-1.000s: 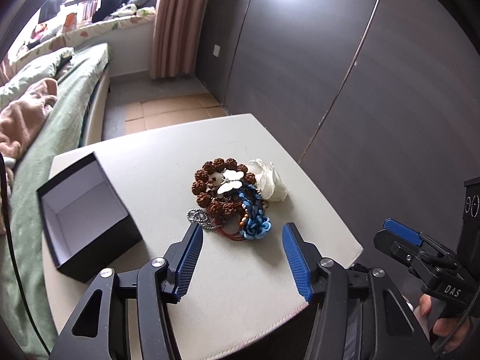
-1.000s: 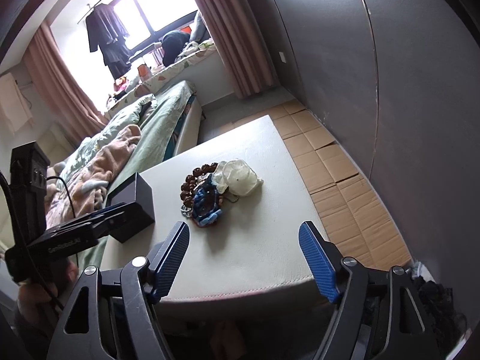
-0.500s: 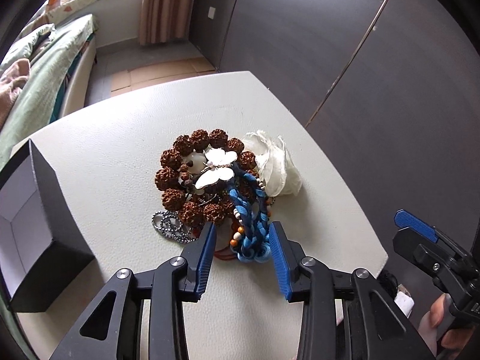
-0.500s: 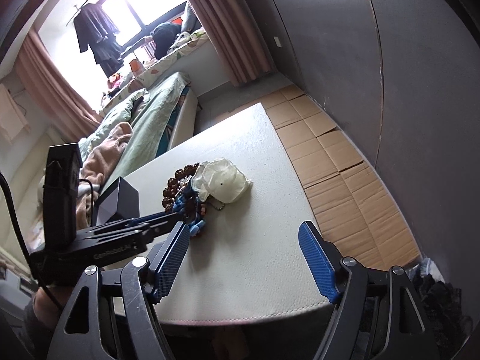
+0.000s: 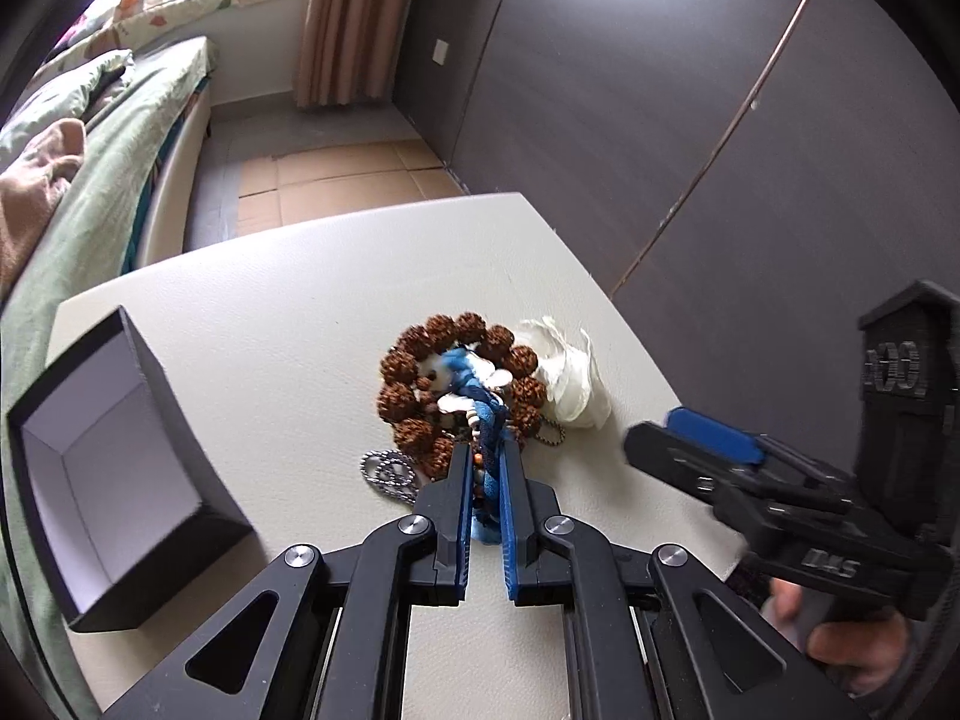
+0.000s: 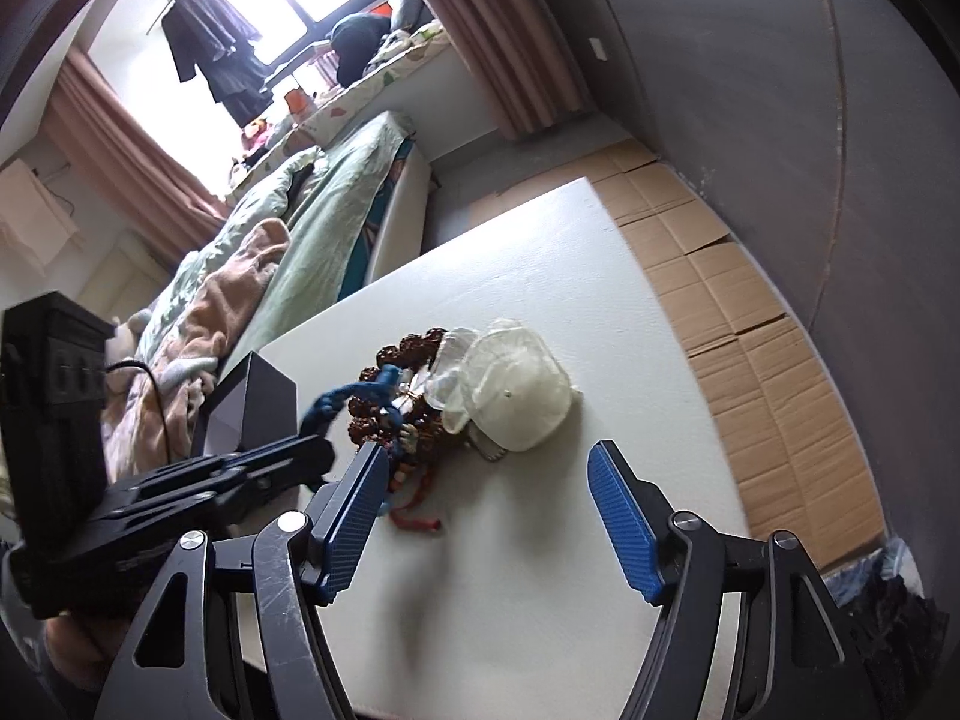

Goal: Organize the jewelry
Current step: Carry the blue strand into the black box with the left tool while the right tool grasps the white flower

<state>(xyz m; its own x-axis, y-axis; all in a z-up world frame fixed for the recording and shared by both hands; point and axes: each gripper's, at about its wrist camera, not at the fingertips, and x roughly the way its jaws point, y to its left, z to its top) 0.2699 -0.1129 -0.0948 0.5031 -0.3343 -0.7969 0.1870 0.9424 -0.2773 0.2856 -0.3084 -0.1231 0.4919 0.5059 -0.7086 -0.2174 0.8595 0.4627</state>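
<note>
A heap of jewelry lies on the white table (image 5: 288,324): a brown bead bracelet (image 5: 414,372), a silver chain piece (image 5: 387,471), a white pouch (image 5: 570,378) and a blue braided cord bracelet (image 5: 486,420). My left gripper (image 5: 485,453) is shut on the blue cord bracelet and holds it raised above the heap; the cord also shows in the right wrist view (image 6: 354,393). My right gripper (image 6: 480,468) is open and empty, near the front of the heap, and shows at the right of the left wrist view (image 5: 708,438).
An open black box (image 5: 114,462) with a pale inside stands on the table's left side. A red cord (image 6: 414,519) lies at the heap's near edge. A bed (image 5: 90,180) runs along the left. A dark wardrobe wall (image 5: 690,120) is on the right.
My left gripper has shut on the blue cord bracelet and lifted it off the heap. My right gripper has moved closer to the heap, still open.
</note>
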